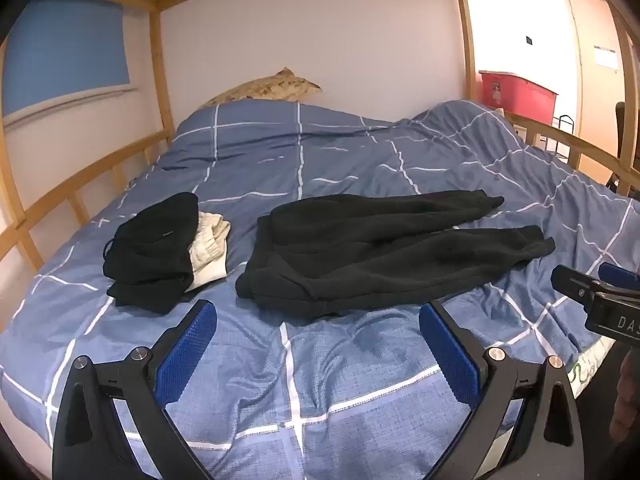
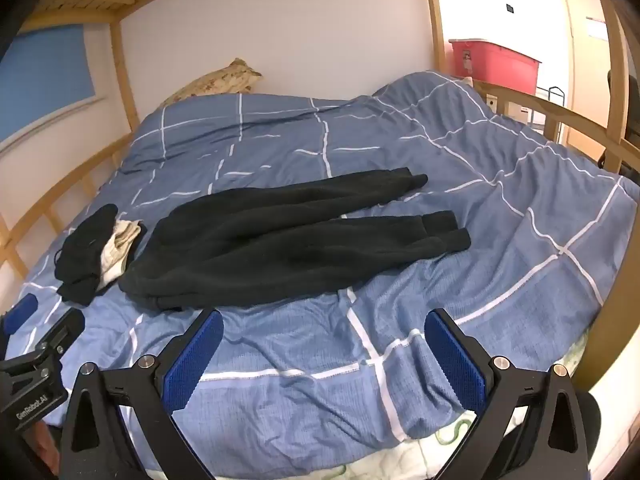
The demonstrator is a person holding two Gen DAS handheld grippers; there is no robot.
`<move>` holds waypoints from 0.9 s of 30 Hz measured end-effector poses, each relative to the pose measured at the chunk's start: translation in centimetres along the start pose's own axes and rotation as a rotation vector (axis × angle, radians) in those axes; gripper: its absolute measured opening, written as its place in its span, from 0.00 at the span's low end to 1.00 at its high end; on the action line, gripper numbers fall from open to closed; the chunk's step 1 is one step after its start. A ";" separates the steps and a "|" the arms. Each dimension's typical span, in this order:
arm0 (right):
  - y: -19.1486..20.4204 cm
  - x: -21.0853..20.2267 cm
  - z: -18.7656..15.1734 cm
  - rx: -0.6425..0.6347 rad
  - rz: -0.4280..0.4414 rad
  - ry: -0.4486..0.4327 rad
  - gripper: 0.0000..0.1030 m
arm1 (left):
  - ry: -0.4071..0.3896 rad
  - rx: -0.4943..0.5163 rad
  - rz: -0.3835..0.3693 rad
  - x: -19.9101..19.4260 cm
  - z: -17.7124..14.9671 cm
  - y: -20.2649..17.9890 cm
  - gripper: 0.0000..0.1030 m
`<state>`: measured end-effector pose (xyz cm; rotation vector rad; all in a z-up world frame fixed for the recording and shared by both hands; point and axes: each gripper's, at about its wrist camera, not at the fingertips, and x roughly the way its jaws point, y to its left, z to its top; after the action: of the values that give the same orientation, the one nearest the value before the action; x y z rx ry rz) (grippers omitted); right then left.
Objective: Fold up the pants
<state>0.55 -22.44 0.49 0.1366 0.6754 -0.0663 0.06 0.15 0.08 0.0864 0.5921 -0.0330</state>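
The pants (image 1: 380, 248) are laid crosswise ahead of both wide-open, empty tongs (image 1: 318, 344) (image 2: 324, 348), waistband nearer the left.

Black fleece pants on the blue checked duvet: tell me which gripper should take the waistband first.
Probably the left gripper. The black fleece pants lie flat with the waistband end just beyond its open fingers. The right gripper, also open, sits nearer the leg side.

Two fisheye views, each looking forward and downward between its own wide-spread jaws, from the bed's near edge. Both share the blue duvet (image 1: 320, 152) and black pants (image 1: 380, 248) lying ahead of the jaws, the right view nearer the legs.
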 end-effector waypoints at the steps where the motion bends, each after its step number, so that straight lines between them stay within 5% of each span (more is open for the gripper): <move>1: 0.0 0.0 0.0 0.001 -0.004 0.006 0.99 | 0.003 -0.002 0.000 0.0 0.0 0.0 1.00; 27: 0.7 -0.8 0.2 -0.028 -0.001 -0.031 0.99 | -0.048 -0.033 0.007 -0.9 -0.2 0.9 1.00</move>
<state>0.15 -21.81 1.19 0.1082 0.6457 -0.0600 -0.79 1.09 0.49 0.0555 0.5441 -0.0182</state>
